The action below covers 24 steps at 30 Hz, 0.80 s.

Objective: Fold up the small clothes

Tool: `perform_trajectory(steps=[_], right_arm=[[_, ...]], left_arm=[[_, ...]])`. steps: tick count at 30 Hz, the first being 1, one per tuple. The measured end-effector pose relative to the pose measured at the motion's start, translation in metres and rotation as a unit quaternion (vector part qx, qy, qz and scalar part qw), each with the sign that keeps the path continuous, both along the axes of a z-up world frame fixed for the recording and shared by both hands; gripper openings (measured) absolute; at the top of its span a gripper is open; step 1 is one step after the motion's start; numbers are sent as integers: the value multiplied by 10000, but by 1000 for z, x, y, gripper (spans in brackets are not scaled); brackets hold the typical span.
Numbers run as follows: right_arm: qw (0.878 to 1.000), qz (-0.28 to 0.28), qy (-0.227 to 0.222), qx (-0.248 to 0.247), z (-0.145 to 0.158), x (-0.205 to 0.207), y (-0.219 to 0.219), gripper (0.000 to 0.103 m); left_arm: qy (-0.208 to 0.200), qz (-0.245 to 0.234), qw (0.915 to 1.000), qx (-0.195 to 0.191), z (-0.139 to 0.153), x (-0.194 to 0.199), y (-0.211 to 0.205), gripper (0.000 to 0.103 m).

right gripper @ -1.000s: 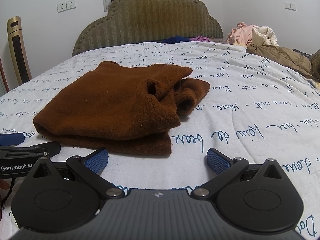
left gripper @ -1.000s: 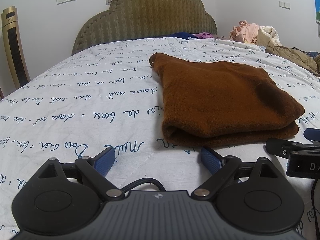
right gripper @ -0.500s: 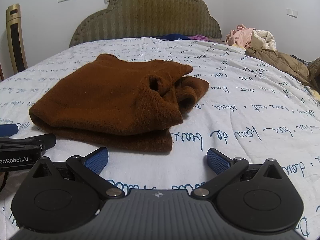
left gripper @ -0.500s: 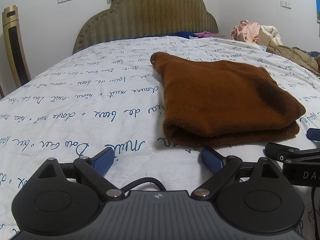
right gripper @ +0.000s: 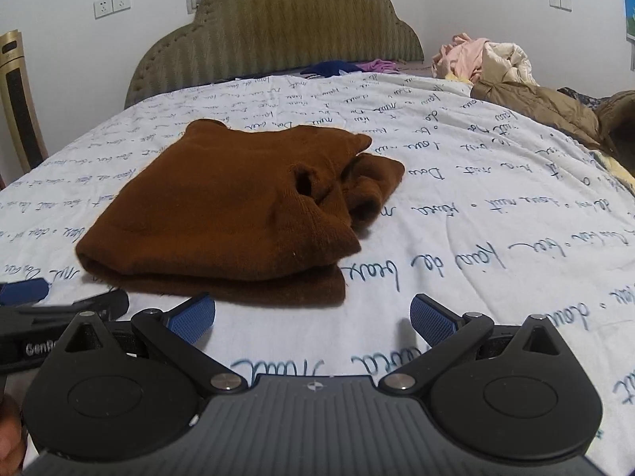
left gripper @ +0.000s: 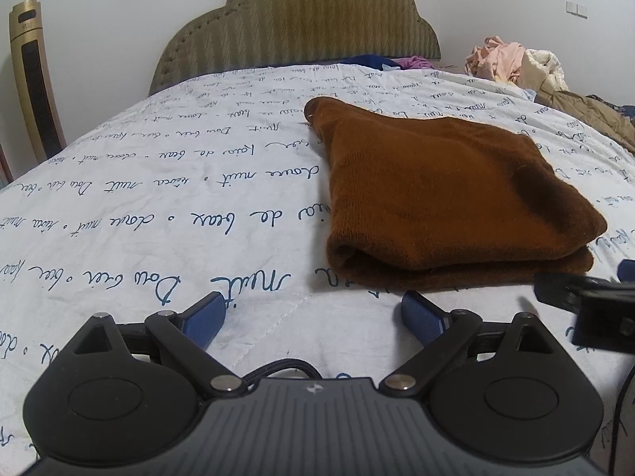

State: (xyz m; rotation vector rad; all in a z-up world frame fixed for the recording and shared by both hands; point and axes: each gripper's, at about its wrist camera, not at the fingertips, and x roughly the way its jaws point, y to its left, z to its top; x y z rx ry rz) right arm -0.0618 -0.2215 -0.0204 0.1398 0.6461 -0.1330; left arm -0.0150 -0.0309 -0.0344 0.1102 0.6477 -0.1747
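A folded brown sweater (left gripper: 444, 198) lies on the white bedspread (left gripper: 158, 214) printed with blue script, its thick folded edge turned toward both grippers. The left gripper (left gripper: 313, 317) rests low over the bedspread with its blue-padded fingers spread wide and nothing between them; the sweater's near-left corner sits just beyond its right fingertip, apart from it. The right gripper (right gripper: 313, 317) is likewise spread wide and holds nothing, the sweater's near-right corner lying just ahead of the gap between its fingers. On the sweater's right side a loose sleeve end (right gripper: 373, 186) bulges out past the folded stack (the one untidy edge). Bare bedspread stretches broadly to the left of the sweater and to its right, up to the olive headboard (left gripper: 297, 27). A heap of clothes (right gripper: 488, 59) and a tan jacket (right gripper: 547, 111) crowd the far right edge of the bed, well apart from the sweater.
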Motion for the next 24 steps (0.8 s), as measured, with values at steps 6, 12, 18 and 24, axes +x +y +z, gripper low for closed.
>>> perform_trajectory(steps=[6,12,18,24], right_arm=[[9986,-67,-40,-520,-17,7,13,103],[9986,-77,-64,-519,-19,7,12,103],[9995,-84,-127,-264,-19,5,5,103],[9992,-81,-157,-356,-19,5,9,103]], left_arm=[[-64,23,10000,24,-3,-2,0,98],[-7,17,10000,-83,-4,-1,2,100],[-7,18,10000,-92,-4,-1,3,101],[-8,18,10000,-94,-4,-1,3,101]])
